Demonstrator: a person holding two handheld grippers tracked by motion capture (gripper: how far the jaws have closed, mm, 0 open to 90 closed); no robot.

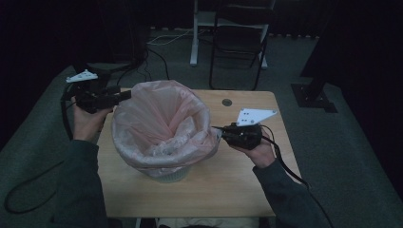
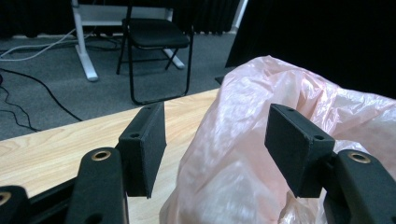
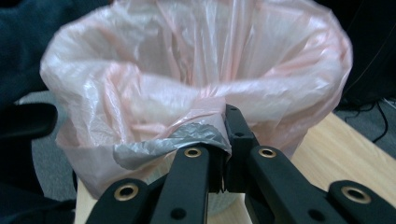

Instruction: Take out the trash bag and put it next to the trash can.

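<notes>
A pale pink plastic bag (image 1: 161, 124) lines a small bin that stands in the middle of a wooden table (image 1: 237, 180). My right gripper (image 1: 217, 130) is at the bag's right rim, shut on a fold of the pink bag (image 3: 205, 122) where the film bunches up between its black pads. My left gripper (image 1: 124, 95) is held at the bag's upper left rim, its two black pads (image 2: 142, 147) spread wide and open. The bag's bulging side (image 2: 243, 158) lies just beyond and between those pads, which do not press on it.
A black folding chair (image 1: 237, 42) and a white desk leg (image 1: 194, 33) stand on the grey floor beyond the table. Cables (image 1: 157, 52) run across the floor at the back left. A dark round hole (image 1: 226, 102) marks the tabletop near its far edge.
</notes>
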